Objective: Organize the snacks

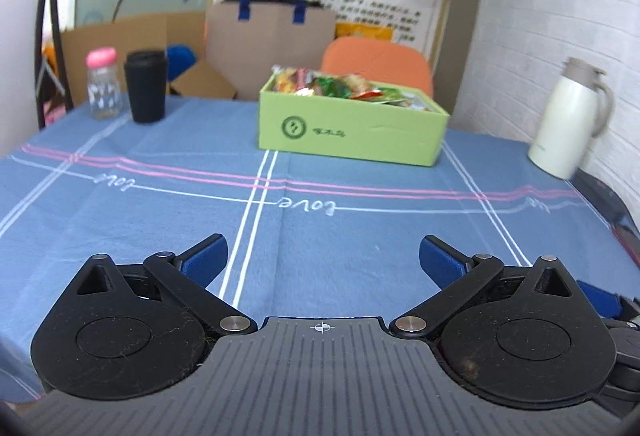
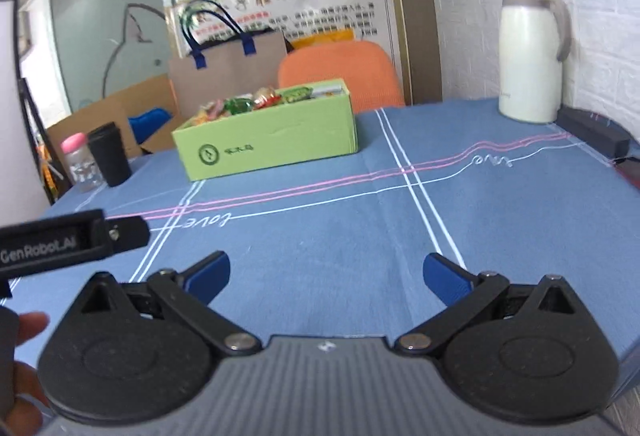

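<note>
Item: green cardboard box (image 1: 352, 132) of snacks (image 1: 344, 84), standing at the far side of the table, well apart from both tools; filled to the rim with mixed foil and plastic packets in red, green and yellow, some riding above the edge. Handling, by my estimate: the packets are light, crinkly and slippery, soft enough to crush, best pinched at a sealed edge or corner, not across the middle; the box is thin card, likely to flex if lifted by one wall. Left gripper (image 1: 323, 256): blue pads spread wide, nothing between them, hovering over bare cloth near the table's front. Right gripper (image 2: 326, 272): likewise wide apart and empty, set just beside the left one, whose black body shows at the edge of its view. Surface: blue tablecloth (image 1: 160, 228) with white and pink lines and the word "love" stitched in, soft and slightly creased. Also on it: clear bottle with pink cap (image 1: 103, 84) just beside a black lidded cup (image 1: 145, 86) at the far left, white thermos jug (image 2: 532, 52) at the far right by a white brick wall. Beyond the table: orange chair (image 1: 378, 62), brown paper bag with blue handles (image 1: 270, 24), cardboard, wall posters
</note>
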The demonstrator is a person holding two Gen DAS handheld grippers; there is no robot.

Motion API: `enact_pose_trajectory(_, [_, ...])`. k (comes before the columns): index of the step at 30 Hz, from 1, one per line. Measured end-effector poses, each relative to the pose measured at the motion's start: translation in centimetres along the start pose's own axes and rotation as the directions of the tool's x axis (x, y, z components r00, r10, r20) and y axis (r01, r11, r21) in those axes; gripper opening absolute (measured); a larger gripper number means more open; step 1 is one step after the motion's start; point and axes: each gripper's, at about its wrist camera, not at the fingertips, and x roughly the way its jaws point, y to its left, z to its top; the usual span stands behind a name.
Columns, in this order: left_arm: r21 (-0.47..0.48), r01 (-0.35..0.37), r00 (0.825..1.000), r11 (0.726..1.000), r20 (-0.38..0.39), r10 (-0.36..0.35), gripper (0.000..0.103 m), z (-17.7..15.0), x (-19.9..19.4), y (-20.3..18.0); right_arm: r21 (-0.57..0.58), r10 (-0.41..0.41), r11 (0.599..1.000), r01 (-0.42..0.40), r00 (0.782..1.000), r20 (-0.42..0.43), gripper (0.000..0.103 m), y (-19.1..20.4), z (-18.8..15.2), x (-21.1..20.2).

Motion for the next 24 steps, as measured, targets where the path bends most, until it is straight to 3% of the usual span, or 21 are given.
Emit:
enact_pose_trajectory(13, [0.114, 0.102, 0.992, 0.988, 0.057, -0.109, 0.090, -5.2, -9.3, -3.2, 0.118, -0.084, 0.990, 0.072, 0.992, 0.099, 0.103, -3.3, -6.2, -10.3])
enact_pose_trajectory(18, [0.118, 0.121, 0.990, 0.986, 0.055, -0.128, 0.091, -6.5, -10.3, -2.4, 0.165, -0.142, 0.979, 0.120, 0.981, 0.133, 0.103, -3.6, -6.3, -10.9])
enact_pose_trajectory(24, [0.101, 0.097, 0.991, 0.990, 0.082, -0.105, 0.091, -6.9, -10.8, -1.7, 0.129, -0.135, 0.985, 0.117, 0.980, 0.147, 0.103, -2.5, -6.9, -11.7])
